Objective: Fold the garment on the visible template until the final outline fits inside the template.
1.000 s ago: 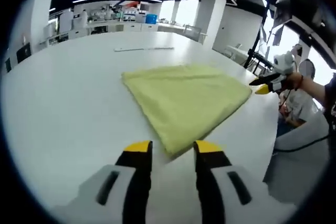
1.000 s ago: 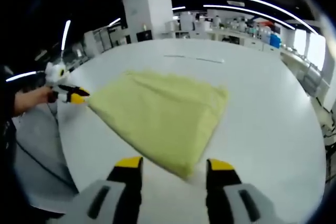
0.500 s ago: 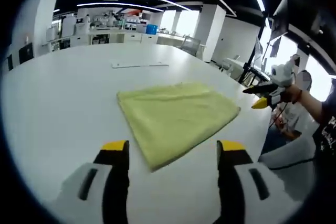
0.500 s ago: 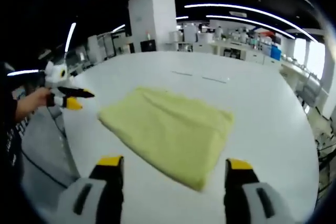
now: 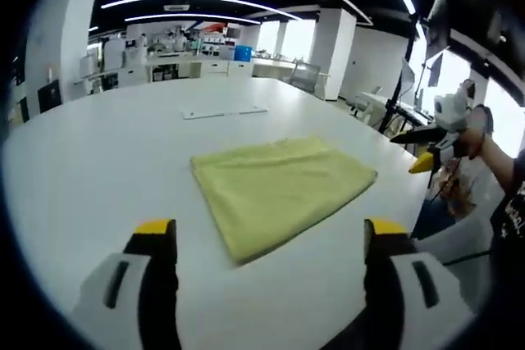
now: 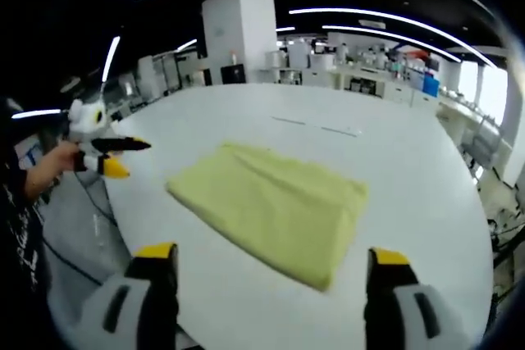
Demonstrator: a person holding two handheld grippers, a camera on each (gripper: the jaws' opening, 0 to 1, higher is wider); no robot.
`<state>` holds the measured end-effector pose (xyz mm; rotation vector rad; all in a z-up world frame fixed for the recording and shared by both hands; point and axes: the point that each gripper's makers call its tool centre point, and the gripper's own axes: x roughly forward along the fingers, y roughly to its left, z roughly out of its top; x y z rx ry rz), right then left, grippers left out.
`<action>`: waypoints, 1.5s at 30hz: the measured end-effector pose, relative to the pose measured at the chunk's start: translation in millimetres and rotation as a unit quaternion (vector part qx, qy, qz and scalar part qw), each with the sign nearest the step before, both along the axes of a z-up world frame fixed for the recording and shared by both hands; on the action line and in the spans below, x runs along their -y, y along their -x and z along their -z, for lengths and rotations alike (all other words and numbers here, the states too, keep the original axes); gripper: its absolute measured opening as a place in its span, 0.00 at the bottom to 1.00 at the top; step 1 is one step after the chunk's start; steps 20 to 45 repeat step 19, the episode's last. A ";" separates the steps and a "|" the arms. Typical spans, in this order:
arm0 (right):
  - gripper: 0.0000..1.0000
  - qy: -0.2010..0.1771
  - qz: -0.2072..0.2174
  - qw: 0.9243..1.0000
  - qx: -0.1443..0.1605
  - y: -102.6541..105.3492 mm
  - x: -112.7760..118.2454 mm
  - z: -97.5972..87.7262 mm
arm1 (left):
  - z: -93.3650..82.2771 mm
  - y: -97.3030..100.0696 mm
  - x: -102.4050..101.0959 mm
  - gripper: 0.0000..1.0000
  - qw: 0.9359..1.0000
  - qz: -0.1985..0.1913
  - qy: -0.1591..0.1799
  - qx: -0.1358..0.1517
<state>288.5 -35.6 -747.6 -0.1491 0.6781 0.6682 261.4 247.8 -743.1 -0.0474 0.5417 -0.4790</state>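
Note:
A folded yellow-green garment [image 5: 279,188] lies flat on the white table [image 5: 98,170]; in the right gripper view the garment [image 6: 275,206] sits mid-table. My left gripper [image 5: 271,243] is open, jaws wide apart, held back from the garment's near corner. Wide open too, my right gripper [image 6: 271,268] hovers short of the garment's near edge. The right gripper [image 5: 426,147] also appears at the right of the left gripper view, held by a hand off the table's edge. The left gripper [image 6: 111,156] appears at the left of the right gripper view. No template outline is discernible.
A thin white strip [image 5: 224,111] lies on the table beyond the garment, seen also as the strip [image 6: 316,126] in the right gripper view. Lab benches and shelves [image 5: 172,47] line the far wall. The table edge [image 6: 123,227] curves near the person's arm.
Both grippers have opened wider and drawn back from the garment, which now looks smaller and farther off. The garment itself lies unchanged.

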 end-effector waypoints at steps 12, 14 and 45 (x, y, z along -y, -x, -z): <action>1.00 -0.014 0.009 1.000 -0.001 7.5 1.1 -6.1 | -6.4 7.2 -20.6 0.99 1.000 -0.015 -0.023 0.003; 1.00 -0.010 0.010 1.000 -0.004 8.9 2.4 -4.1 | -6.0 8.2 -21.1 0.99 1.000 -0.015 -0.025 0.002; 1.00 -0.003 0.007 1.000 -0.016 15.7 3.4 2.2 | -2.6 12.5 -17.4 0.99 1.000 -0.011 -0.028 -0.006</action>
